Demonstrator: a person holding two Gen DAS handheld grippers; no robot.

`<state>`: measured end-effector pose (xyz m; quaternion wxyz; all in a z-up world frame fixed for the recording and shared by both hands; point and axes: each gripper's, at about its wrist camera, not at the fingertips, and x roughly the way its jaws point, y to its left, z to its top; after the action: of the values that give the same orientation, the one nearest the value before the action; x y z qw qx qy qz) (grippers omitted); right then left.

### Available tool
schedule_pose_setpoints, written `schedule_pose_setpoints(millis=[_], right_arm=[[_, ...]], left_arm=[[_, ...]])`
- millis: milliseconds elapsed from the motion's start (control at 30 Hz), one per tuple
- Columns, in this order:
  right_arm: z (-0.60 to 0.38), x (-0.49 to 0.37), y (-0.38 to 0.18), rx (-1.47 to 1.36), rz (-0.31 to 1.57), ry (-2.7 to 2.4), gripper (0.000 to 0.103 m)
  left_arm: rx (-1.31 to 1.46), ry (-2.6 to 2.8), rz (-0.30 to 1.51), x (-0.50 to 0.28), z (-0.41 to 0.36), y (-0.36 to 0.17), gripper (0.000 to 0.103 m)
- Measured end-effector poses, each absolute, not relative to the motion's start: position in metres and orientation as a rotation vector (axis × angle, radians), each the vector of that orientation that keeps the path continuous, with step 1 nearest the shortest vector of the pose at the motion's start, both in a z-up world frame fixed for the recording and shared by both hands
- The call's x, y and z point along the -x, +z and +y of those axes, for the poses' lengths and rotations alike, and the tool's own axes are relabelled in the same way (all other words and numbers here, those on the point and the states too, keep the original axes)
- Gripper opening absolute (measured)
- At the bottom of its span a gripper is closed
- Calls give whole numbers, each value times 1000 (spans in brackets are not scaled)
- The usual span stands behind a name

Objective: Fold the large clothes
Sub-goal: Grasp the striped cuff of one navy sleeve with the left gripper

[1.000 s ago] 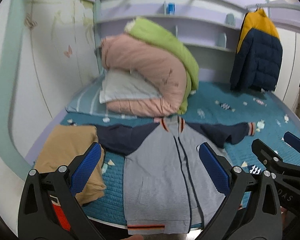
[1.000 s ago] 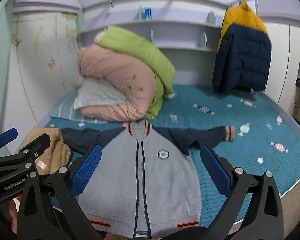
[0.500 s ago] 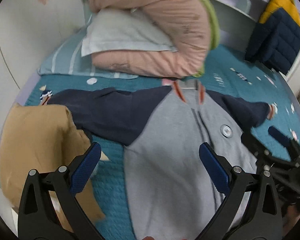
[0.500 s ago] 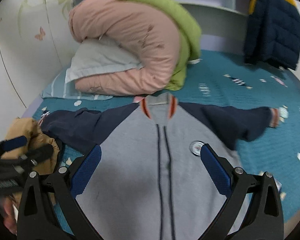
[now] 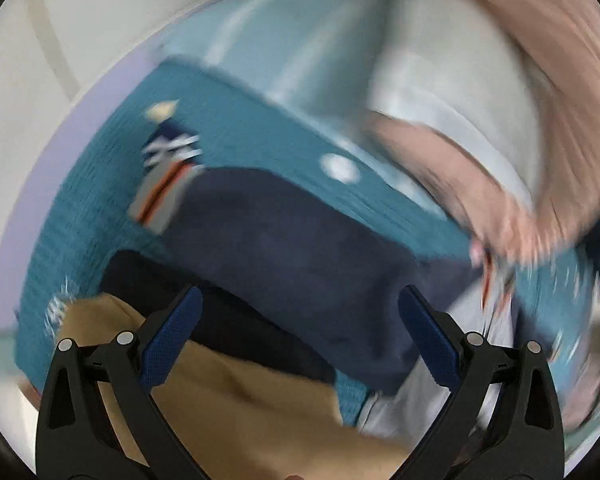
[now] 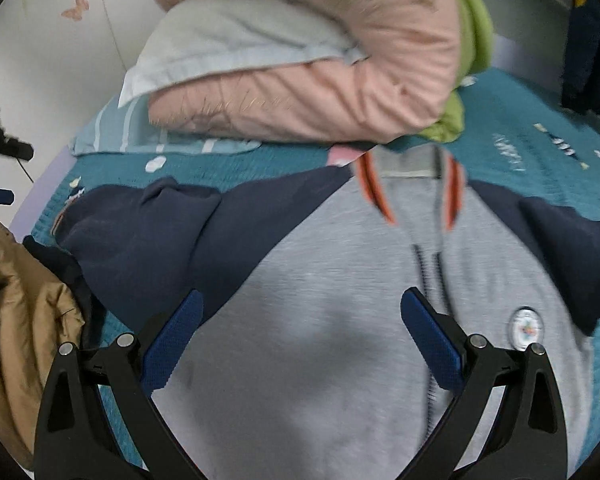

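Note:
A grey zip jacket point(image 6: 320, 320) with navy sleeves lies flat, front up, on the teal bedspread point(image 6: 512, 136). My right gripper point(image 6: 300, 332) is open and empty, low over the grey chest beside the zip. My left gripper point(image 5: 298, 332) is open and empty, hovering over the jacket's navy left sleeve point(image 5: 284, 248); its striped cuff point(image 5: 160, 196) lies further out. The left wrist view is motion-blurred.
A tan garment point(image 6: 16, 304) is bunched at the bed's left edge and shows under the left gripper point(image 5: 236, 408). A pile of pink and green quilts point(image 6: 340, 60) with a pale pillow point(image 6: 228, 36) sits just behind the collar. A dark coat point(image 6: 592, 52) hangs at back right.
Both grippers have dropped and moved forward over the jacket. The left one has swung left toward the navy sleeve. Both stay open.

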<state>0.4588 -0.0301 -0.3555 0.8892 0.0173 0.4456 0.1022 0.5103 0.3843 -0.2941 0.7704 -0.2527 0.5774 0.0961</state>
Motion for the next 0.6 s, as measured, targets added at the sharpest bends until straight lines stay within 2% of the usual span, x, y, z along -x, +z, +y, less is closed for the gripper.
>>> schedule_pose_setpoints(millis=[133,267,600], right_arm=[[-16,-470,-371,-20,950,242,96],[-6,-477,-383,-8,969,262,96],[3,-487,-400,-10,999,278,96]], left_arm=[[685,348,1235,-519,448,-312,98],[716,452,1350,-527,484,-353,98],[693,499,1444,-537,497,-423,98]])
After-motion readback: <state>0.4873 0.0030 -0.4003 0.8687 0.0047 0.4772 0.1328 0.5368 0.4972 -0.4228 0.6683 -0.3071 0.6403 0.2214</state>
